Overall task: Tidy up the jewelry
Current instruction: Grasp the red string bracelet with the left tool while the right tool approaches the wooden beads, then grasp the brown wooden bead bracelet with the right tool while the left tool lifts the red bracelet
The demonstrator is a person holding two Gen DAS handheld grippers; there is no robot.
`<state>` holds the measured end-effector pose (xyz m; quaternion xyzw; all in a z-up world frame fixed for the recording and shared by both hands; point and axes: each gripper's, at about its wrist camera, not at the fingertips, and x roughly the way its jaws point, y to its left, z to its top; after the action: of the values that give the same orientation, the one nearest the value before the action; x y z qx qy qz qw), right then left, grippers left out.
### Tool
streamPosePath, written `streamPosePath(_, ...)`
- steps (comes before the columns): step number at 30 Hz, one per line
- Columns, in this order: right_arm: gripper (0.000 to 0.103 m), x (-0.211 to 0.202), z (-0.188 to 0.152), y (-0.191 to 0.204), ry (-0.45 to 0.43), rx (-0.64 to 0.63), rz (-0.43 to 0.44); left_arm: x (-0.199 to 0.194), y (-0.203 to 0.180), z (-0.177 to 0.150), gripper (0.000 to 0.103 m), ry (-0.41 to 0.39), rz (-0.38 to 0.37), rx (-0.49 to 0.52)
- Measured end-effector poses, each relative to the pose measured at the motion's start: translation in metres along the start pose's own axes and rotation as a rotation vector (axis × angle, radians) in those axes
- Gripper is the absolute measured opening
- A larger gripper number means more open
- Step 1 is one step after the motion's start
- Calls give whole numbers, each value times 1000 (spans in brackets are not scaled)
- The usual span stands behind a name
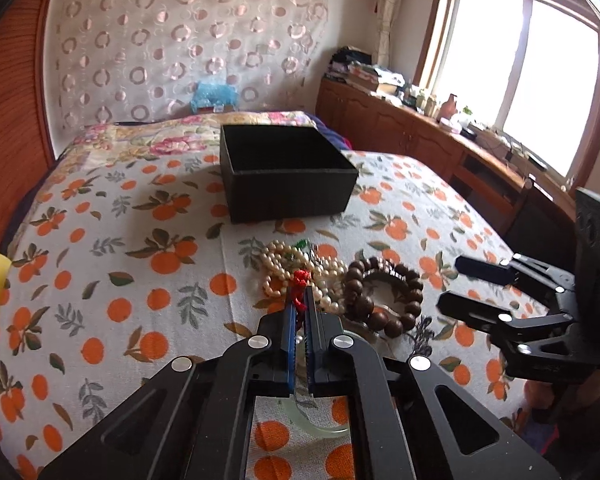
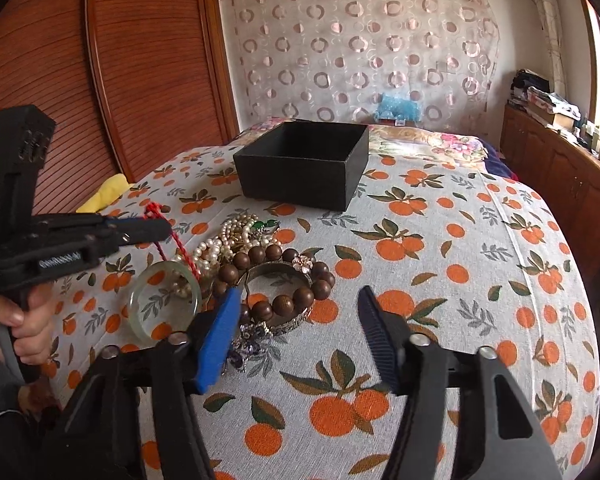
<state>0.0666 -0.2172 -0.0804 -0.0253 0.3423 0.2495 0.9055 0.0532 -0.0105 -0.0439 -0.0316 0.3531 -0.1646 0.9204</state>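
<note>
A heap of jewelry lies on the orange-print bedspread (image 2: 440, 280): a pearl necklace (image 1: 278, 264), a brown wooden bead bracelet (image 1: 380, 300), a silver bangle (image 2: 288, 322) and a pale jade bangle (image 2: 166, 300). My left gripper (image 1: 299, 294) is shut on a red cord (image 1: 300, 278). In the right wrist view that left gripper (image 2: 160, 229) holds the red cord (image 2: 180, 248), which runs down to the jade bangle's rim. My right gripper (image 2: 299, 291) hangs open just over the bead bracelet (image 2: 276, 260), pads touching nothing. An open black box (image 2: 304, 164) stands behind the heap.
A yellow cloth (image 2: 104, 196) lies at the bed's left edge by the wooden headboard (image 2: 140, 60). A person's hand (image 2: 24, 320) grips the left handle. Wooden cabinets (image 1: 420, 136) with clutter run under the window on the right. A small purple ornament (image 2: 248, 344) lies near the right gripper's blue finger.
</note>
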Motion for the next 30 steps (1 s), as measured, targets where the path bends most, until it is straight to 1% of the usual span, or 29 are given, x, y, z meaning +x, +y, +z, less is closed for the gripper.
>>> streamPosePath(4,48,10,10,-2,20,-7,9,-14,0,7,2,-45,14,1)
streamPosePath(10,44,27,21,-10,56,3,12,-35,-1,23,2,-114,19,15)
streamPosePath(13,41,34,23,-12,78,4,1,-41,0,28,3,-131,22,15)
streamPosePath(17,39,45,23,-21,118,9,-24,-44,3,31,3,-142,44,18)
streamPosePath(22,38,55,24,-29,161,6,-16,-40,7,30,3,-138,49,10)
streamPosePath(23,38,58,25,-28,171,-6,-8,-39,8,30,3,-137,51,8)
streamPosePath(25,37,63,28,-29,185,-20,-19,-38,9,28,3,-134,50,5)
streamPosePath(27,37,68,29,-28,206,-45,-5,-37,9,27,3,-132,50,4)
streamPosePath(29,35,70,29,-28,225,-56,10,-36,8,26,3,-130,52,6)
streamPosePath(30,28,69,29,-27,230,-58,20,-36,8,25,3,-130,53,8)
